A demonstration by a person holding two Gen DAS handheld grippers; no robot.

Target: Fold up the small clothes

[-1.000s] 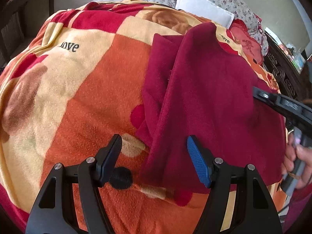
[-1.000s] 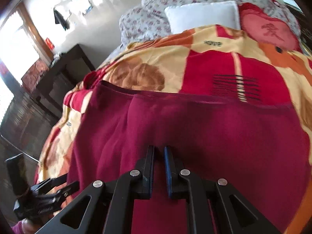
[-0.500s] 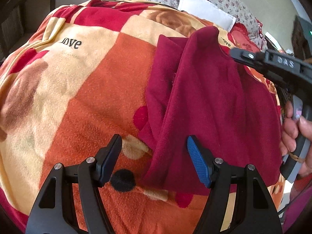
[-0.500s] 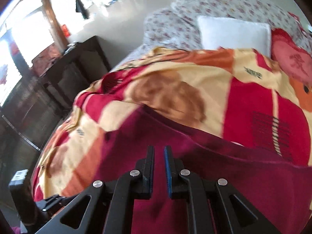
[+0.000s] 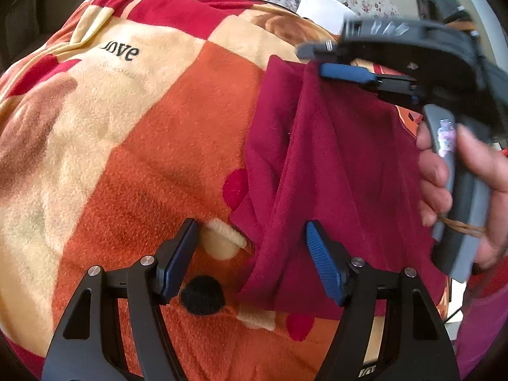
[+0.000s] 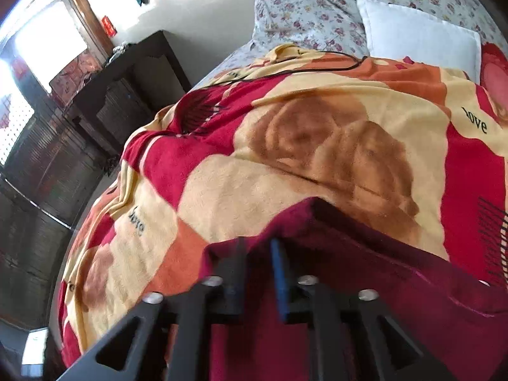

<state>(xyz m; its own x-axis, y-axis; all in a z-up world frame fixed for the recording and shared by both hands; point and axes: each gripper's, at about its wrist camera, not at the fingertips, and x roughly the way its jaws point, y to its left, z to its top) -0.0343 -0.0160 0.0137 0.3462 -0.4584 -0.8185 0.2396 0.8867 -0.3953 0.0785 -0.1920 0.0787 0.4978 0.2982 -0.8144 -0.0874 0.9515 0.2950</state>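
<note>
Lying on blanket-covered bed [image 5: 133, 146], maroon garment [image 5: 343, 171] runs long axis away from cameras, toward pillow [image 6: 419, 35]. Far corner lifted, pinched in right claw [image 5: 346, 73], nearly closed on cloth; same grip in right wrist view [image 6: 257, 273]. Left claw [image 5: 250, 254] wide open, holding nothing, near folded hem edge just inside its right finger. Right hand [image 5: 444, 171] tilted over garment, nearer to cloth. Judgement: fold likely carries held corner toward left side.
</note>
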